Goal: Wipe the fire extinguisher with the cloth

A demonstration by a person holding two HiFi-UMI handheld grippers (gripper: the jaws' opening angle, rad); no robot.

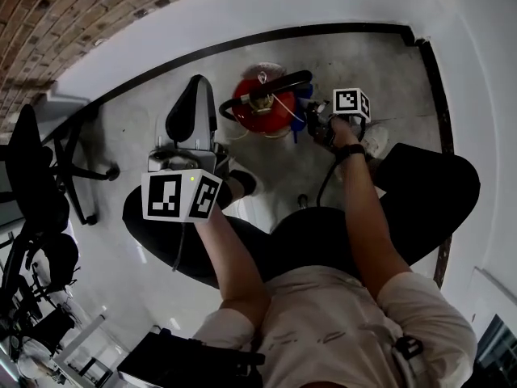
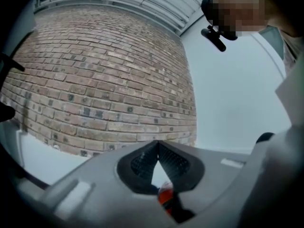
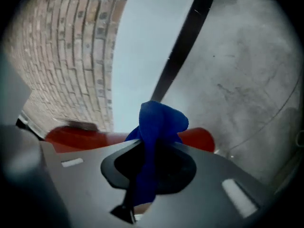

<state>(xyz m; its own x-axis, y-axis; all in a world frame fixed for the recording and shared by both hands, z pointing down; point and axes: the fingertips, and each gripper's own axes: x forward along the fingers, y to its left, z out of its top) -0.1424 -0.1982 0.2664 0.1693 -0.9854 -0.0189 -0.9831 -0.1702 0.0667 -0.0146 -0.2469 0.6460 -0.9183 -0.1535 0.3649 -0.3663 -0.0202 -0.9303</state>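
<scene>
Right tongs [image 3: 154, 148]: pinching the blue cloth [image 3: 160, 120], whose bunched end stands out beyond the tips.
Left tongs [image 2: 157, 146]: pressed together at the tips with nothing between them, raised and aimed at the brick wall [image 2: 95, 80], well apart from the work.
Fire extinguisher [image 1: 257, 116]: red, upright on the floor [image 1: 380, 63], just ahead of the right tongs. Its body shows directly behind the cloth, and its black handle [image 1: 271, 86] lies across the top.
Contact: cloth and red body are very near; whether they touch cannot be told.
Step in hand: judged to be the wiping itself, or the approach to it, along the side of the extinguisher nearest the right tongs.
Next move: likely calls for pressing the cloth against the body and drawing it round or down. The left tongs could steady the handle, since an unheld extinguisher may rock.
Surface: bare grey concrete, scuffed, edged by a black skirting strip [image 3: 183, 46] ahead of the right tongs.
Room: a white wall [image 1: 242, 14] beyond the extinguisher; dark office chairs [image 1: 40, 184] off to the left tongs' outer side.
</scene>
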